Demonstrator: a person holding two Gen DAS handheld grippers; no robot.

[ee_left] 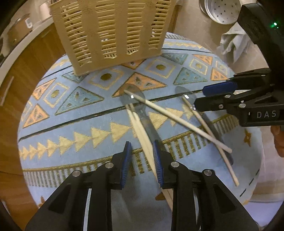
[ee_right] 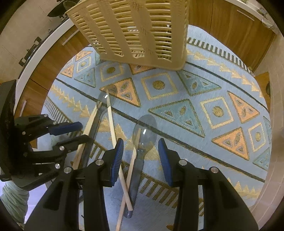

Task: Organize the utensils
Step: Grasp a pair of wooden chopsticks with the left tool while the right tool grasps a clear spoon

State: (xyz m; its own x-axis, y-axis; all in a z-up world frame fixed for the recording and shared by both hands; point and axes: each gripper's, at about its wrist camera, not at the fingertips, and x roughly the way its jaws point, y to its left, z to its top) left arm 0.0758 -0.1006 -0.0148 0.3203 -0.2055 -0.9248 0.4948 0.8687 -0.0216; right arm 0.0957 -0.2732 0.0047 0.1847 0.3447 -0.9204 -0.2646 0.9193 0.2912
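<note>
Here: two clear spoons (ee_right: pixel 144 135) and loose chopsticks (ee_left: pixel 170 115) on the patterned surface (ee_left: pixel 71 124), long axes running away toward the basket (ee_left: pixel 113 30); left gripper (ee_left: pixel 142 160) and right gripper (ee_right: pixel 140 152) each part-open, astride its own nearest spoon handle, gripping nothing.

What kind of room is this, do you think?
Probably a home kitchen. Wooden cabinets under a pale countertop stand behind the round table, a perforated metal pan sits on the floor, and a slatted cutlery basket stands by spoons and chopsticks.
</note>
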